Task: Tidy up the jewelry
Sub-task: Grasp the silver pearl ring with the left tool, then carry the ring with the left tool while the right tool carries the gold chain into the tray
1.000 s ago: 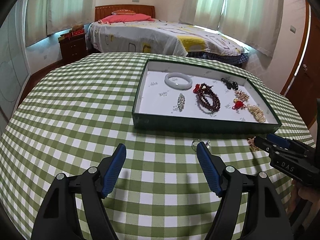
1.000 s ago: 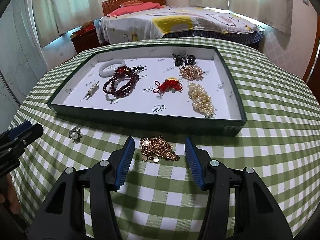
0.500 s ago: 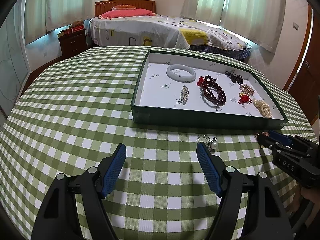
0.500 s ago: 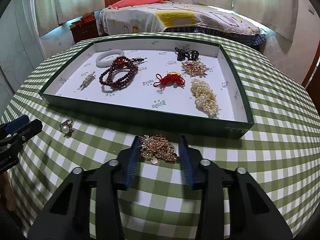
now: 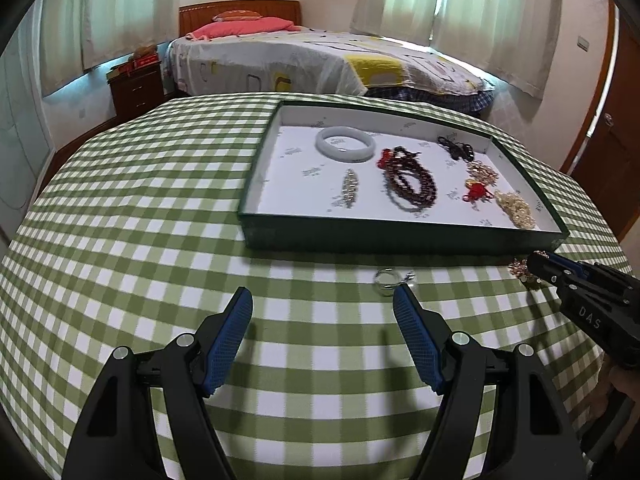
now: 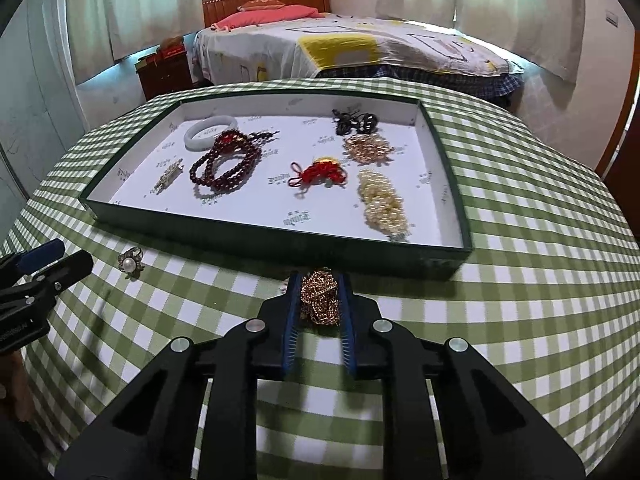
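Checked green cloth covers the counter (image 5: pixel 120 220) in the left wrist view, and a wide bare stretch of it runs from the near edge to the tray's (image 5: pixel 400 236) dark green front wall. The left tongs (image 5: pixel 322 304) stand spread wide over that cloth, holding nothing. A ring (image 5: pixel 394 278) lies just beyond the tip of their right finger, blurred here. At the far right the right tongs (image 5: pixel 536 262) reach in low beside the tray's near corner, with a bit of gold chain (image 5: pixel 520 270) showing at their tip; from this side their grip cannot be told.

From the right wrist view the right tongs (image 6: pixel 319 280) are pinching the gold chain (image 6: pixel 320 300), bunched between the blue pads just in front of the tray's (image 6: pixel 280 248) front wall. The ring (image 6: pixel 130 262) reads clearly here, with a pearl on it, lying on the cloth between the two tools. Inside the tray lie a pale bangle (image 6: pixel 210 132), dark red beads (image 6: pixel 226 160), a red knot (image 6: pixel 320 174) and a pearl cluster (image 6: pixel 382 200). The left tongs (image 6: pixel 48 258) enter at the left edge.
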Demonstrator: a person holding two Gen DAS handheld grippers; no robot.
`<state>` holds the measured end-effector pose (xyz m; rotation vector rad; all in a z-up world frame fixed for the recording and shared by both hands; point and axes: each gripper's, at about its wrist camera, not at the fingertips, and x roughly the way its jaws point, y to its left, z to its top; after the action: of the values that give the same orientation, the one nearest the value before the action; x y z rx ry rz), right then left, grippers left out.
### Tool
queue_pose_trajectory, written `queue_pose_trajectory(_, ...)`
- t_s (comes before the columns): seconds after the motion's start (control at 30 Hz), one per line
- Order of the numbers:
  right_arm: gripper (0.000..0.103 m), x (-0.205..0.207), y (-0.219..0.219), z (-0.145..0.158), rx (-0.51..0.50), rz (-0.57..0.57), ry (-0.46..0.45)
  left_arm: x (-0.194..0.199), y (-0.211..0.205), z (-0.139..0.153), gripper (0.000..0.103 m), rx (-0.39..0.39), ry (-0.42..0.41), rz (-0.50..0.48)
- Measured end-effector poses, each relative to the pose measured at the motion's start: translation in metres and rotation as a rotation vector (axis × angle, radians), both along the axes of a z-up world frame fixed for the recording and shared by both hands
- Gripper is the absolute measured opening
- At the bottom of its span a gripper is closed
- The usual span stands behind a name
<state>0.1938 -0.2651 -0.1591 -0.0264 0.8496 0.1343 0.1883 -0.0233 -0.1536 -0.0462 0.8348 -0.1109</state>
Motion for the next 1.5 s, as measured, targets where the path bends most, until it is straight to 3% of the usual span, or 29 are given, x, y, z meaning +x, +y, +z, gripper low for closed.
queue_pose_trajectory(0.33, 0.018, -0.009, -0.023, 0.007, 0.025, -0.044, -0.008, 0.017, -0.034, -0.007, 0.069, -0.011, 0.007, -0.093)
queue_pose_trajectory(0.67, 0.018, -0.007, -0.023, 0.002, 0.055, -0.042, 0.005, 0.027, -0.038, -0.015, 0.028, -0.03, 0.05, -0.126)
queue_pose_trajectory(1.17, 0.018, -0.01, -0.02, 0.012, 0.075, -0.035, -0.025, 0.018, -0.037, -0.005, 0.028, -0.053, 0.023, -0.144)
queue_pose_trajectory(1.5, 0.018, -0.015, -0.012, 0.046, 0.111, -0.002, -0.094, 0.01, -0.03, 0.033, 0.028, -0.095, -0.053, -0.143)
